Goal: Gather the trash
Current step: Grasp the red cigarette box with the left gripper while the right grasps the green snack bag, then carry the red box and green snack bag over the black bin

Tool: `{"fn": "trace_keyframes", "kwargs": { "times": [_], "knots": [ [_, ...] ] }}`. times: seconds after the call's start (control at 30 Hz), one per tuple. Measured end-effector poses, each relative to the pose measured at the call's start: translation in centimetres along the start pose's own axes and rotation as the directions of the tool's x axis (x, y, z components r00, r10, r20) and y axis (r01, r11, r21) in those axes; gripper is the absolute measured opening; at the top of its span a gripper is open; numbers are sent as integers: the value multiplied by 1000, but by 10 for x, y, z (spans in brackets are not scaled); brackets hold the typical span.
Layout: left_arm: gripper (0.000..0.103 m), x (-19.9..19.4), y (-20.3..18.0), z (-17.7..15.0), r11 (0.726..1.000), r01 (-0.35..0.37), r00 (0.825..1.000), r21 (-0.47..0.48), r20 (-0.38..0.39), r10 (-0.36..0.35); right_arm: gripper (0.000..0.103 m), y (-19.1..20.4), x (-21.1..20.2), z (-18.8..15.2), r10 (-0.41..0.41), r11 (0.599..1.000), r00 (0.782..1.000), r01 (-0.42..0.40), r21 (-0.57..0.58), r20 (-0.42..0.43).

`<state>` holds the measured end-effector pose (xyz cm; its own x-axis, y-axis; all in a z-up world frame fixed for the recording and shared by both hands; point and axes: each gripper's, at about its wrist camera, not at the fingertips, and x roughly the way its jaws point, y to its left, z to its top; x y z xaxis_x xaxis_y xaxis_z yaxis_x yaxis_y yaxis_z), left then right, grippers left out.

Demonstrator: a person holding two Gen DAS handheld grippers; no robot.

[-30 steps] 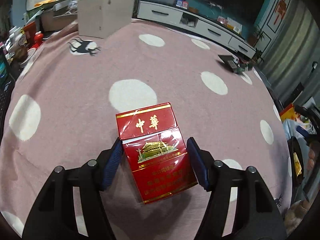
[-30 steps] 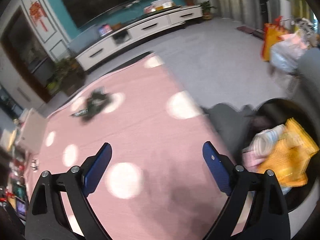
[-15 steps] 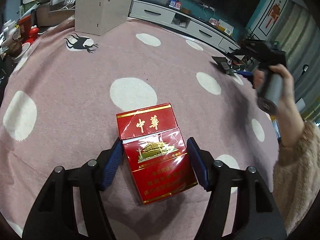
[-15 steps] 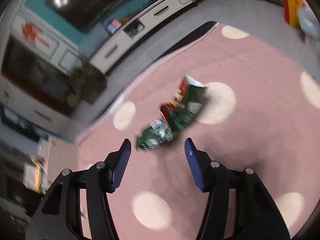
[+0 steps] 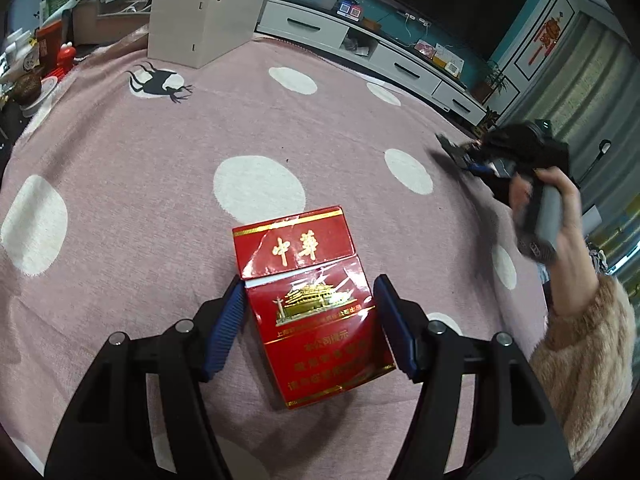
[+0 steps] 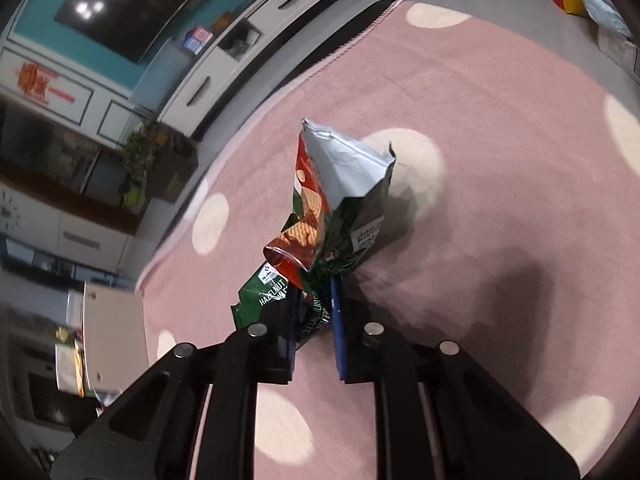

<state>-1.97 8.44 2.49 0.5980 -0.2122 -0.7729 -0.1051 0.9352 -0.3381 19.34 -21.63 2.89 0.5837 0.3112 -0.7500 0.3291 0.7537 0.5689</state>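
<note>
A red cigarette pack with gold print sits between the blue pads of my left gripper, which is shut on its sides above the pink dotted rug. My right gripper is shut on the lower end of a crumpled green and red snack wrapper, whose silver inside faces up. In the left wrist view the right gripper shows at the far right in a hand, blurred, over the wrapper.
A beige cardboard box stands at the rug's far edge, with cluttered items to its left. A white TV cabinet runs along the teal wall. A potted plant stands by the rug's corner.
My right gripper swung from the bin side over to the wrapper, narrowed, and closed on it. The left gripper stayed shut on the cigarette pack, hardly moving.
</note>
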Motion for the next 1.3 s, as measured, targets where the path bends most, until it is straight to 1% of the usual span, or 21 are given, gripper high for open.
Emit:
{"fn": "trace_keyframes", "kwargs": {
  "times": [0.1,0.17,0.2,0.3,0.37,0.43,0.5,0.57,0.6,0.63,0.7,0.8,0.87,0.97,1.07,1.17,1.3],
  "knots": [
    [65,-2,-4,-2,1000,6,1000,11,1,-6,16,-15,-31,-18,-50,996,999,49,-76,-9],
    [65,-3,-10,-3,1000,4,1000,16,1,-4,16,-27,-52,-33,-63,990,998,61,-124,-12],
    [65,-3,-13,-4,1000,3,1000,20,3,-3,16,-35,-68,-46,-81,983,997,80,-168,1],
    [65,-5,-29,-8,998,15,1000,54,-2,-15,16,-51,-102,-73,-94,962,994,103,-253,47],
    [65,-4,-43,-12,996,21,1000,83,-11,-20,16,-63,-120,-90,-74,958,996,83,-275,43],
    [65,-4,-58,-14,995,26,1000,99,-15,-24,16,-70,-129,-99,-62,953,998,67,-296,28],
    [65,-5,-72,-14,993,40,999,112,-19,-39,16,-75,-141,-107,-48,945,998,59,-323,43],
    [65,-5,-88,-12,990,53,999,133,-20,-51,16,-73,-146,-109,-59,930,996,80,-358,67],
    [65,-5,-97,-10,988,54,998,144,-21,-52,16,-75,-149,-108,-55,928,996,78,-363,75],
    [65,-5,-105,-7,987,54,998,149,-17,-52,16,-79,-151,-106,-50,932,997,69,-354,65],
    [65,-6,-121,2,987,55,998,150,-1,-56,16,-86,-155,-105,-25,946,997,46,-321,68],
    [65,-13,-137,8,988,80,996,129,37,-86,16,-88,-160,-109,-44,932,995,73,-354,90],
    [65,-14,-142,5,989,98,994,110,41,-103,16,-92,-166,-108,-37,932,994,71,-355,101],
    [65,-11,-147,-2,990,92,995,111,37,-96,16,-97,-174,-106,-31,939,993,67,-338,111],
    [65,-8,-149,-9,991,71,997,115,30,-74,16,-94,-180,-109,-16,928,992,63,-367,128],
    [65,-6,-147,-13,992,75,997,102,17,-77,16,-94,-187,-111,-22,921,989,77,-381,147],
    [65,-9,-153,-17,990,73,997,120,22,-76,16,-93,-195,-112,-21,914,986,88,-397,168]
  ]
}}
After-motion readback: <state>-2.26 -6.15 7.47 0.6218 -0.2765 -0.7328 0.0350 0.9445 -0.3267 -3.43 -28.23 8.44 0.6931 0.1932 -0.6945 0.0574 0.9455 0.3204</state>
